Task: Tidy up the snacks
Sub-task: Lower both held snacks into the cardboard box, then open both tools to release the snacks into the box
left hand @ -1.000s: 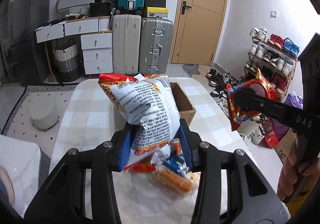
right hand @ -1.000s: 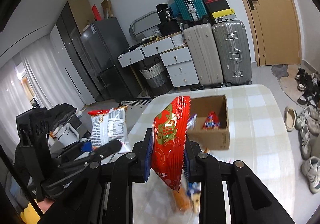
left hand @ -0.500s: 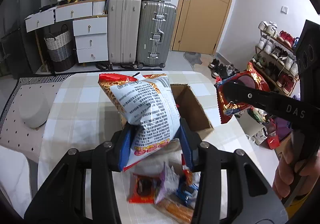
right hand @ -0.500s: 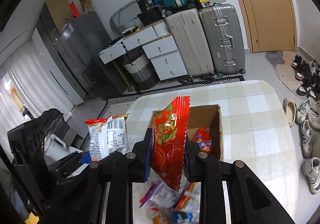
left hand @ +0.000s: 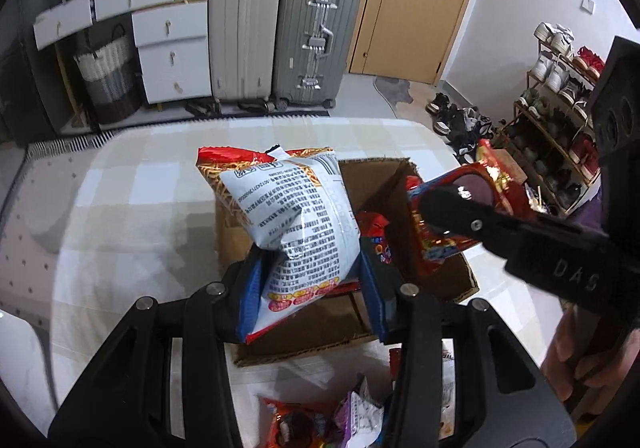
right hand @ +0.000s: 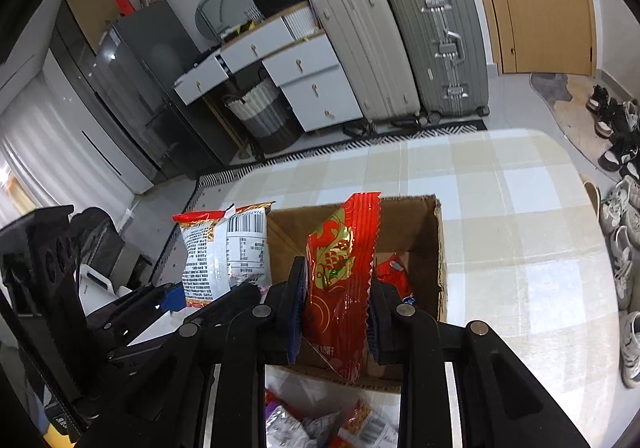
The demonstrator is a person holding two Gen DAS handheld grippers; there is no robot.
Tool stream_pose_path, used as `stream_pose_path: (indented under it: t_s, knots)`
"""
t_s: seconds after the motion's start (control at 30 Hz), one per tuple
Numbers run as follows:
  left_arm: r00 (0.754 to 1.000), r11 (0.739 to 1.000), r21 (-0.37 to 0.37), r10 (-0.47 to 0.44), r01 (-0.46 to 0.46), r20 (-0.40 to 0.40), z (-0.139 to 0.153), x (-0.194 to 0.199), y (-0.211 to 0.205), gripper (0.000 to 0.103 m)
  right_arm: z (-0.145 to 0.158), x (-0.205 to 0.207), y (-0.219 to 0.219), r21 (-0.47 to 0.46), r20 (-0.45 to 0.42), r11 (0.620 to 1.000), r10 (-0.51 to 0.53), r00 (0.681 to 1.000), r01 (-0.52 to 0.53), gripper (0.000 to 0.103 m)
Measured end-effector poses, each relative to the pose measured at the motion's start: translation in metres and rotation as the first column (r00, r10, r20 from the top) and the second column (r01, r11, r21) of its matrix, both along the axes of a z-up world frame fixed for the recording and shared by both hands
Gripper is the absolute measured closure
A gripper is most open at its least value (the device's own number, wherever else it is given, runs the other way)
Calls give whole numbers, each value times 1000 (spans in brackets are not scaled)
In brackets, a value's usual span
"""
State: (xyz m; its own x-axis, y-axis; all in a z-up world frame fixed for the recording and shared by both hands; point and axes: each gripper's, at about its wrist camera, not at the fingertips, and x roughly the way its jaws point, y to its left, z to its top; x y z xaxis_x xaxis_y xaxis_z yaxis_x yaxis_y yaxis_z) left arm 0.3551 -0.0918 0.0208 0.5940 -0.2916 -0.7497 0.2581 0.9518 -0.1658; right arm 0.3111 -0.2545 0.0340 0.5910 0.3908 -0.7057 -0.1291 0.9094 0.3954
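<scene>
Snack bags [left hand: 298, 224] over cardboard box [left hand: 448, 282]

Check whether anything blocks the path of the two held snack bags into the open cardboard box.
Nothing visible does. The open brown cardboard box has no lid and its flaps stand clear; only a few small packets lie inside. The white printed snack bag in the left gripper and the red foil bag in the right gripper hang above it.

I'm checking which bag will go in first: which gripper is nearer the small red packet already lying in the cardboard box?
Right, likely. The right gripper holds its red bag right over the packet; the left gripper is over the box's other side.
</scene>
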Motion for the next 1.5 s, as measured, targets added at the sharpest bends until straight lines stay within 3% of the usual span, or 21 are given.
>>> stream_pose_path:
  t_s: [0.6,0.97,1.07,1.2,1.5]
  knots:
    - [998,999,32,25,-23,-58,-60,55,-12,62,-43,21,8,-18,-94,999,31,995,-33,78]
    - [995,997,45,60,-57,-85,-77,38,3,60,-38,16,14,-64,-101,997,39,994,-46,78]
    - [996,997,56,54,-51,-68,-70,35,3,50,-33,15,13,-62,-91,997,32,995,-38,77]
    - [997,993,92,71,-70,-16,-54,19,4,20,-23,9,11,-71,-58,997,25,998,-29,77]
    - [997,989,126,79,-78,-8,-19,-20,7,20,10,-22,-8,-51,-20,999,-11,1000,10,76]
